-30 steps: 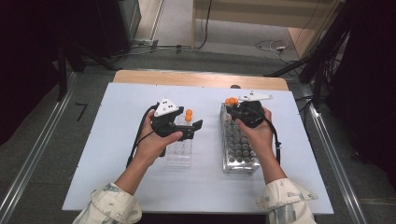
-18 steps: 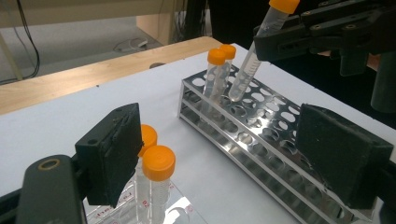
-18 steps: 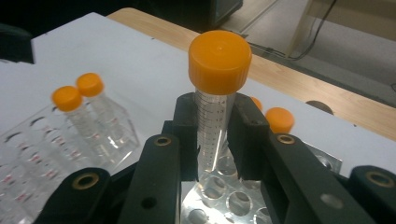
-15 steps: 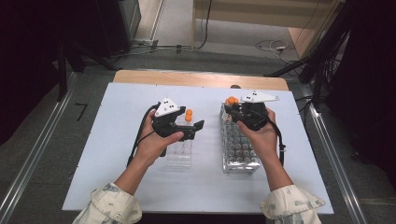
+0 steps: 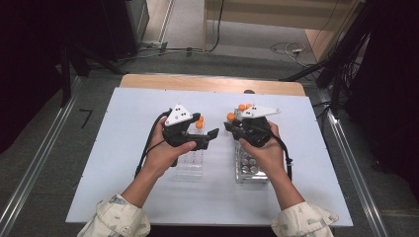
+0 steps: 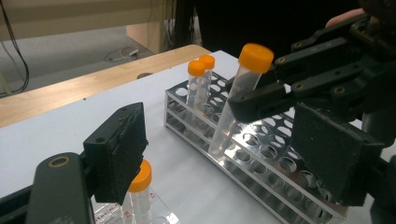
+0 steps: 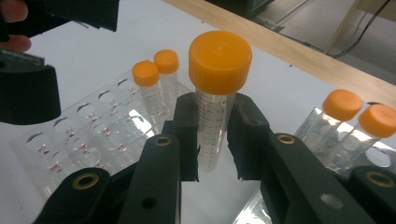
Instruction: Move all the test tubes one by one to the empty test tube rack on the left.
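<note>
Gripping a capped tube [image 7: 212, 121] by its clear barrel just below the orange cap, the right gripper [image 7: 212, 140] holds it tilted above the metal rack [image 6: 261, 154], its jaws clamped tight. Left of the rack, the left gripper [image 6: 224, 154] hovers over a clear rack [image 5: 190, 163], jaws wide, holding nothing, and lately narrowing a little. Judged from here, a clean handover or placement calls for keeping the tube upright and clear of the two tubes [image 6: 201, 84] at the rack's far end on the tabletop [image 5: 123, 128].
</note>
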`<state>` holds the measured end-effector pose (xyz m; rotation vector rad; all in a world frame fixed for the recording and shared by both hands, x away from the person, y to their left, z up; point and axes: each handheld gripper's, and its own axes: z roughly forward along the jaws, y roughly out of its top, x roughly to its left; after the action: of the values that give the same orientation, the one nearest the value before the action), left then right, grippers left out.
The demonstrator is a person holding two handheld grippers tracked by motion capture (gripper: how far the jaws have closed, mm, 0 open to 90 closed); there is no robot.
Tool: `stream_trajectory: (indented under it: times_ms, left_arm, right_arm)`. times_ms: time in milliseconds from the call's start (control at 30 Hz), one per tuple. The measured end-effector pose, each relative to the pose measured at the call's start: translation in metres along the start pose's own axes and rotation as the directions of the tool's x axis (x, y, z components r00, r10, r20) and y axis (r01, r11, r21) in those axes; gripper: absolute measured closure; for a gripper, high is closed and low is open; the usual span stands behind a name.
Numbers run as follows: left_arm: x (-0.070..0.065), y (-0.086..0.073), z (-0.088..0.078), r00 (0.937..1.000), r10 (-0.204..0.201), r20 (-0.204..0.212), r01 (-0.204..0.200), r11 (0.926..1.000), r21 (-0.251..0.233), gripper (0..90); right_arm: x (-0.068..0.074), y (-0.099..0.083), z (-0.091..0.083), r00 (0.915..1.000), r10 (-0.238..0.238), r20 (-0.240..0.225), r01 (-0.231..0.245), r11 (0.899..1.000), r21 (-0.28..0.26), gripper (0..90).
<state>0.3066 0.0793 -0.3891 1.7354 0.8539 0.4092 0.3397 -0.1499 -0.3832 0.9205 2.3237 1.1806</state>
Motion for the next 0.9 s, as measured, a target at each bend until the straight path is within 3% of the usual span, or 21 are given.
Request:
stream_trajectory:
  times_ms: [367,567,667,900]
  left_arm:
    - [-0.006,-0.003,0.005,0.9994,0.030,0.019,-0.030,0.9995,-0.010,21.1]
    - [-0.008,-0.009,0.014,0.9986,0.048,0.021,-0.048,0.9986,0.021,22.6]
    - [-0.009,-0.011,0.017,0.9983,0.056,0.018,-0.057,0.9977,0.036,24.5]
    - [-0.008,-0.012,0.016,0.9985,0.052,0.018,-0.052,0.9984,0.023,31.9]
  right_arm:
    - [0.011,-0.010,0.010,0.9993,-0.010,-0.037,0.011,1.000,0.018,71.9]
    - [0.018,-0.014,0.016,0.9981,-0.015,-0.059,0.017,0.999,0.037,71.8]
    - [0.021,-0.016,0.018,0.9975,-0.029,-0.065,0.032,0.998,0.048,71.9]
    - [0.026,-0.021,0.022,0.9956,-0.037,-0.086,0.043,0.997,0.061,71.9]
